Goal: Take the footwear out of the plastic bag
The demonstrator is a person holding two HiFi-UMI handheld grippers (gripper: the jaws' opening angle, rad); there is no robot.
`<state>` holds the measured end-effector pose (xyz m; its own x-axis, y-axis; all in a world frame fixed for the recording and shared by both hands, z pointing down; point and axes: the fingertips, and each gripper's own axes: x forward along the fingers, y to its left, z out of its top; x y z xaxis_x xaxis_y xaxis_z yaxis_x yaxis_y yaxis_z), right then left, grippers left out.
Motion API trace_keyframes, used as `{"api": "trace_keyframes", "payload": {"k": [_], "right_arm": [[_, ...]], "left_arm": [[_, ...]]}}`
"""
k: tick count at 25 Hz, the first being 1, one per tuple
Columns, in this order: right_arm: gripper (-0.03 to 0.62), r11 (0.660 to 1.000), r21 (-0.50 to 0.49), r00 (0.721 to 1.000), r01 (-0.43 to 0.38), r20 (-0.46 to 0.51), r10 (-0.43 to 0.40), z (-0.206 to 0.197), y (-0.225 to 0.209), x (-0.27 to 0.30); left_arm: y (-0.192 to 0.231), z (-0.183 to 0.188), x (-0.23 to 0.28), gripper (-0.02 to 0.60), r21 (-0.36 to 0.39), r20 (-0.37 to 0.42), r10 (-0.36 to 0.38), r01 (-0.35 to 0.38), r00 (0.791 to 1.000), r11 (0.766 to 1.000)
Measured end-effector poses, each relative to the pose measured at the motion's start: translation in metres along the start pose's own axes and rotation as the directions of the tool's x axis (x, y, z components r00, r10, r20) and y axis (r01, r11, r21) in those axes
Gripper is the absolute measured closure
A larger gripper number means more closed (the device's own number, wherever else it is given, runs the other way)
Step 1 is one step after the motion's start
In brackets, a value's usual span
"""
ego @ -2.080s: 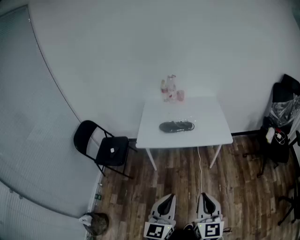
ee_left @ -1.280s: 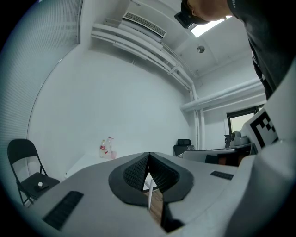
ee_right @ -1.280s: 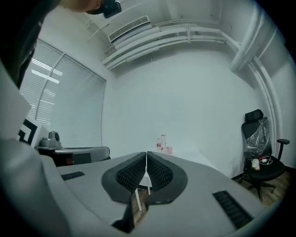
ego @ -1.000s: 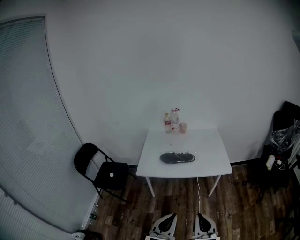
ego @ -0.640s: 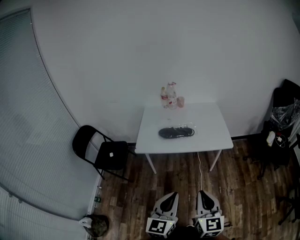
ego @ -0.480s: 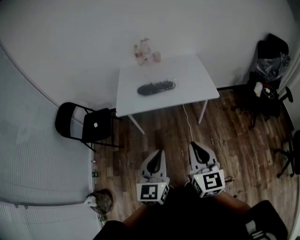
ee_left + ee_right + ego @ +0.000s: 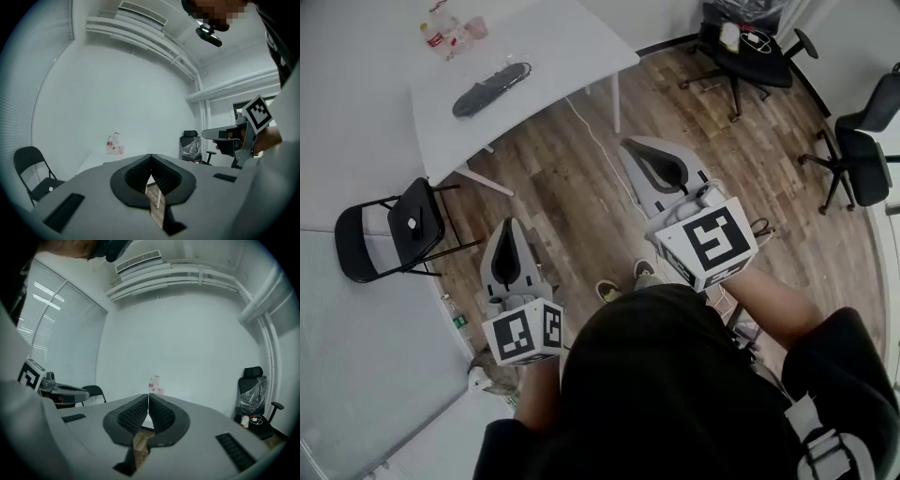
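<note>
Head view: both grippers are hovering over the wood floor, well short of the white table (image 7: 567, 42). The left gripper (image 7: 510, 225) is pointing at the table with its jaws pressed together and nothing between them. The left gripper view is confirming it: left gripper (image 7: 150, 156) pads meeting at the tip, only floor and a table leg showing through the gap behind. The right gripper (image 7: 634, 148) is sitting nearer the table than the left one, jaws likewise clenched and empty. In the right gripper view the right gripper (image 7: 148, 395) is aiming at the table with its ribbed pads touching.

The footwear (image 7: 490, 88), a dark shoe, is lying on the table, near the edge facing the grippers and well apart from both of them. Its plastic bag is too faint to make out here. Bottles (image 7: 442, 36) are standing at the table's far side, and a black folding chair (image 7: 389, 230) is waiting beside the table.

Against half a second ago, the camera is tipping further down. The table is sliding into the upper left corner, the right gripper is looming larger and higher, and the person's dark top is filling the bottom. Jaws are staying shut throughout.
</note>
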<state>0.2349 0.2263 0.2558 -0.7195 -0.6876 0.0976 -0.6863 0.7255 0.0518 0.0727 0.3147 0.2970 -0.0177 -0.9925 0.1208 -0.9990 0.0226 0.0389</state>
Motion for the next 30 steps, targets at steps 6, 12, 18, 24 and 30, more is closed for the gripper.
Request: {"api": "trace_keyframes", "payload": {"k": [6, 12, 18, 24, 30], "right_arm": [[0.574, 1.000, -0.004, 0.998, 0.029, -0.052, -0.029, -0.016, -0.011, -0.017], [0.574, 0.999, 0.020, 0.998, 0.029, -0.058, -0.027, -0.021, -0.002, -0.015], [0.574, 1.000, 0.016, 0.998, 0.017, -0.059, -0.016, -0.018, 0.014, -0.012], [0.574, 1.000, 0.016, 0.998, 0.012, -0.067, -0.011, -0.017, 0.035, -0.013], [0.574, 1.000, 0.016, 0.998, 0.002, -0.068, 0.000, -0.019, 0.064, -0.017]], "left_arm": [[-0.003, -0.009, 0.000, 0.558, -0.021, -0.023, -0.012, 0.011, 1.000, 1.000], [-0.004, -0.011, 0.002, 0.559, -0.025, -0.038, -0.021, 0.020, 0.999, 0.999], [0.004, -0.009, -0.003, 0.560, -0.016, -0.034, -0.018, 0.018, 0.999, 1.000], [0.018, -0.017, -0.013, 0.559, -0.018, -0.080, -0.015, 0.014, 0.997, 1.000], [0.037, -0.020, -0.030, 0.560, -0.024, -0.103, -0.015, 0.013, 0.995, 1.000]]}}
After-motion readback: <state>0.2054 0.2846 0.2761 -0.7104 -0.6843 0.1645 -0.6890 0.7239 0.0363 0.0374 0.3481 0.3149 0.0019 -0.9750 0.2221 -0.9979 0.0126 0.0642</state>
